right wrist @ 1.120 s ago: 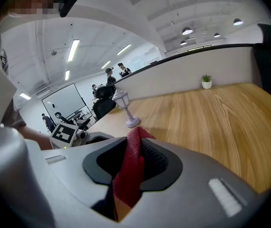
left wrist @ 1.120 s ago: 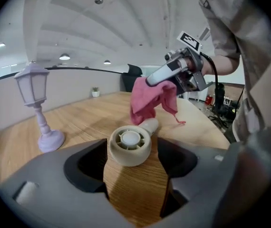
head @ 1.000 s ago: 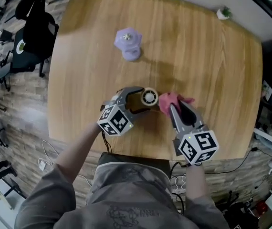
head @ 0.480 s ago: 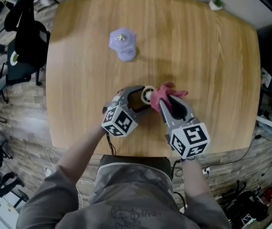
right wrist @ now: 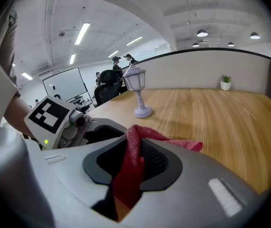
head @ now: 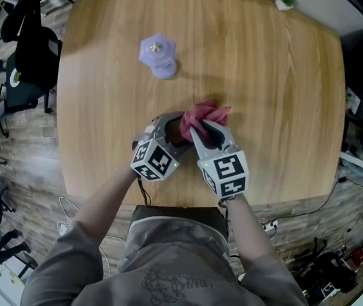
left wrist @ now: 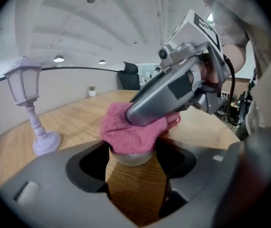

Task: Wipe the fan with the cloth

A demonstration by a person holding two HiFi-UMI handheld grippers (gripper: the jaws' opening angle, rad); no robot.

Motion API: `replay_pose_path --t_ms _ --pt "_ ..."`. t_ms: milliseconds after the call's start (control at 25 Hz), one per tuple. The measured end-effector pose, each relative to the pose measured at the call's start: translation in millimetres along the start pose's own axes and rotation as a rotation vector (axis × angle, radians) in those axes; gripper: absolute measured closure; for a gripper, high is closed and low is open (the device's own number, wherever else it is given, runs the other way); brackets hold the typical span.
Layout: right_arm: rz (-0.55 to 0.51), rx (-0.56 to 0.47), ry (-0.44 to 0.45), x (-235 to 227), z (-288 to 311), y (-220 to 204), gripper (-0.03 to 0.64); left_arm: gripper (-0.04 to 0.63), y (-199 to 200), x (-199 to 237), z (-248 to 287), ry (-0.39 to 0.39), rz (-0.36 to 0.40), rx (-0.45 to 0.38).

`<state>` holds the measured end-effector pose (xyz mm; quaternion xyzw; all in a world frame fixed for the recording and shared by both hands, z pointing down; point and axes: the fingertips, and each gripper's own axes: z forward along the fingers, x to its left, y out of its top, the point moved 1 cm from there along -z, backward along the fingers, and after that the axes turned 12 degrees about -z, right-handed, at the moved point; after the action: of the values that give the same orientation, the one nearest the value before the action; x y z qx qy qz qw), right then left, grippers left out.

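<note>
- Head view: my left tool [head: 178, 132] and my right tool [head: 207, 127] meet near the front edge of the wooden bench [head: 270, 81], tips close together.
- A pink cloth [head: 202, 114] is bunched at that meeting point and covers what lies under it from above.
- Left gripper view: the fan [left wrist: 130, 157], a small round cream piece, stands on the bench between my left tool's jaws. Only its lower rim shows beneath the cloth.
- My left tool's jaws stand wide apart, yet the fan fills the gap, with a pad against each of its sides.
- In that view my right tool comes in from the upper right, and its grey tip presses the cloth down onto the top of the fan.
- Right gripper view: my right tool's jaws are closed on a fold of the cloth. The fabric runs up between the ribbed pads and spills out past the tips.
- A lilac lantern ornament [head: 157, 55] stands upright further back on the bench, well apart from the fan.
- A tiny potted plant [head: 286, 1] sits at the far right corner of the bench.
- Dark office chairs [head: 38, 50] stand on the floor off the bench's left side.
</note>
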<state>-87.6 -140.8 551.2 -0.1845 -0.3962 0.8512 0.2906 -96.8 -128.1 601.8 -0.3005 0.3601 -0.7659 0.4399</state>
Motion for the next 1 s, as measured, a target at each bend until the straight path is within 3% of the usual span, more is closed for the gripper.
replay_pose_path --t_ms 160,560,760,1000 --pt "-0.014 0.018 -0.044 -14.1 -13.6 -9.0 0.52 0.285 0.2 1.2 -0.3 0.002 0.002 -0.003" --pt "0.083 0.149 -0.241 -63.9 -62.6 -65.5 0.52 0.285 1.4 1.7 1.0 0.007 -0.002 0.001" --pt "0.127 0.072 -0.184 -54.3 -44.5 -47.1 0.52 0.285 1.8 1.5 1.3 0.009 -0.004 -0.002" --pt "0.081 0.031 -0.116 -37.2 -15.3 -13.9 0.52 0.285 2.0 3.1 1.4 0.014 -0.012 -0.004"
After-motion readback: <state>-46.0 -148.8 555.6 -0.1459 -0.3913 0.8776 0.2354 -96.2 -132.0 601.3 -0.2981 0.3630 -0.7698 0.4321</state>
